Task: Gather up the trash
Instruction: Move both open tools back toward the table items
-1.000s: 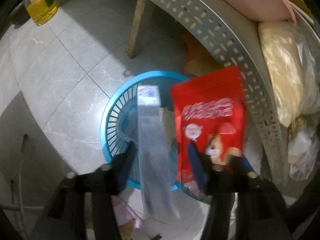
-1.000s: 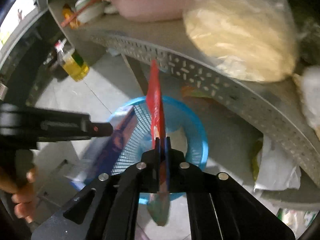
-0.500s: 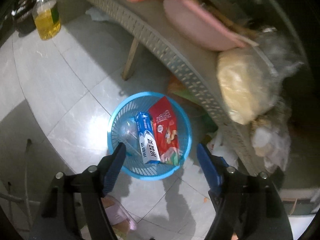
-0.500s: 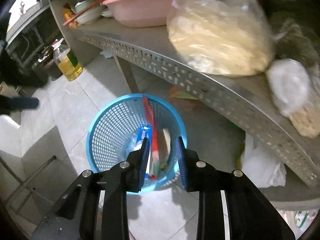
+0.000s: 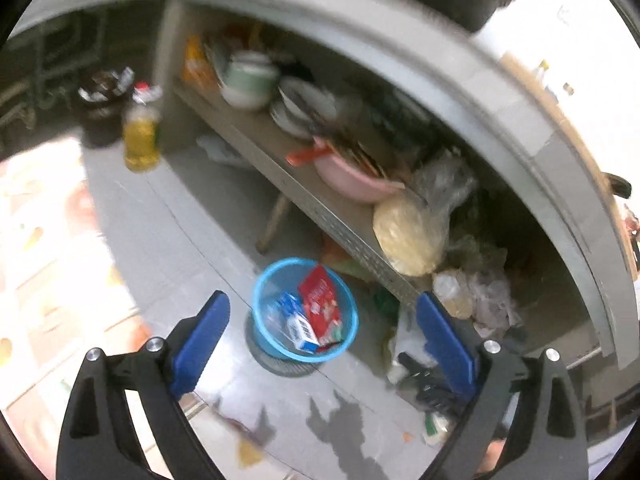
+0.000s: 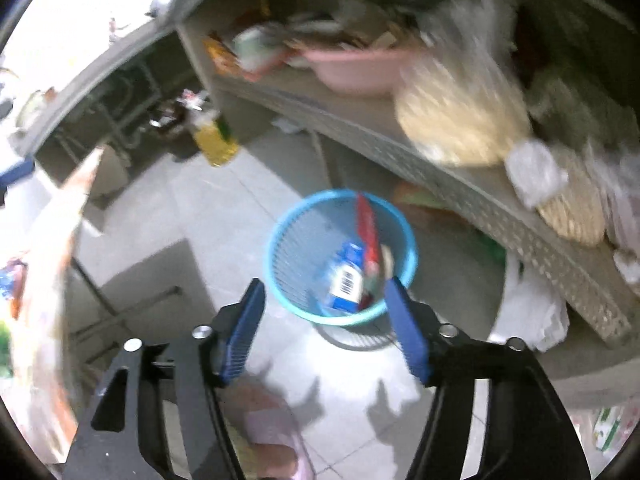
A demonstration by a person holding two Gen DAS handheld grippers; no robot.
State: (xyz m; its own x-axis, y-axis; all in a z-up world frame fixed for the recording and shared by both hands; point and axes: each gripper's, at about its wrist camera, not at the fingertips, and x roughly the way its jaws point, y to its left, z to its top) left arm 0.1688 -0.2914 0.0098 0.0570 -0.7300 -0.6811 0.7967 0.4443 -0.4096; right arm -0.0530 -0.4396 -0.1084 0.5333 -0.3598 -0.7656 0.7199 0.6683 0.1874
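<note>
A blue mesh bin (image 5: 260, 292) (image 6: 288, 240) stands on the grey tiled floor beside a shelf. Inside it lie a red snack packet (image 5: 320, 304) (image 6: 368, 228) and a blue-and-white carton (image 5: 296, 322) (image 6: 344, 276). My left gripper (image 5: 322, 300) hangs well above the bin, its jaws opening wide with nothing between them. My right gripper (image 6: 324, 286) is also above the bin, its jaws opening and nothing between its blue pads. Both views are blurred by motion.
A perforated metal shelf (image 5: 344, 232) (image 6: 460, 184) holds a pink basin (image 5: 352, 180) (image 6: 352, 68), bowls and a bag of pale food (image 5: 408, 236) (image 6: 460, 120). A bottle of yellow oil (image 5: 140, 136) (image 6: 214, 140) stands on the floor. White bags (image 6: 532, 312) lie under the shelf.
Both grippers let go of their items, the red packet and the carton, which now lie in the bin. Both grippers opened and rose away, so the bin looks smaller.
</note>
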